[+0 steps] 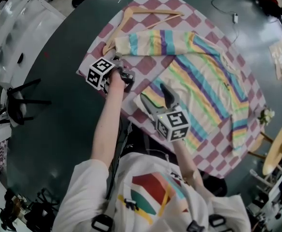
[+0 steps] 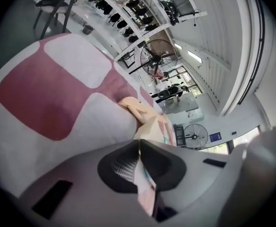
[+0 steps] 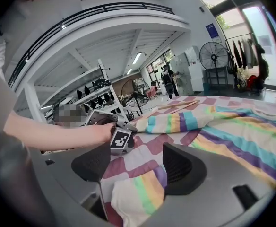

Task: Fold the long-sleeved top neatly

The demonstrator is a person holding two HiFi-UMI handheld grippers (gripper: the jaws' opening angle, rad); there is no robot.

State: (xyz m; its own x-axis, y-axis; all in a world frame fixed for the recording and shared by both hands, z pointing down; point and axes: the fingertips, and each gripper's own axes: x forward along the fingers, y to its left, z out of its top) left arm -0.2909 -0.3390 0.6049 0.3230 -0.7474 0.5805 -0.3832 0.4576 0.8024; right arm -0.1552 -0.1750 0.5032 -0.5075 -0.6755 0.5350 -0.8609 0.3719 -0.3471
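The pastel-striped long-sleeved top (image 1: 208, 81) lies spread on a red-and-white checked cloth (image 1: 146, 64) on a dark round table. One sleeve (image 1: 155, 42) lies folded across towards the left. My left gripper (image 1: 119, 59) is at that sleeve's cuff; in the left gripper view it (image 2: 139, 150) is shut on a thin fold of the cuff (image 2: 150, 126). My right gripper (image 1: 166, 92) is at the top's near hem corner. In the right gripper view it (image 3: 138, 162) stands open, with the hem corner (image 3: 138, 197) lying between the jaws, the pads apart from it.
A wooden hanger (image 1: 146, 14) lies on the cloth beyond the sleeve. A black chair (image 1: 15, 103) stands left of the table and a round wooden stool (image 1: 276, 151) at the right. A cable (image 1: 230, 8) runs over the far table top.
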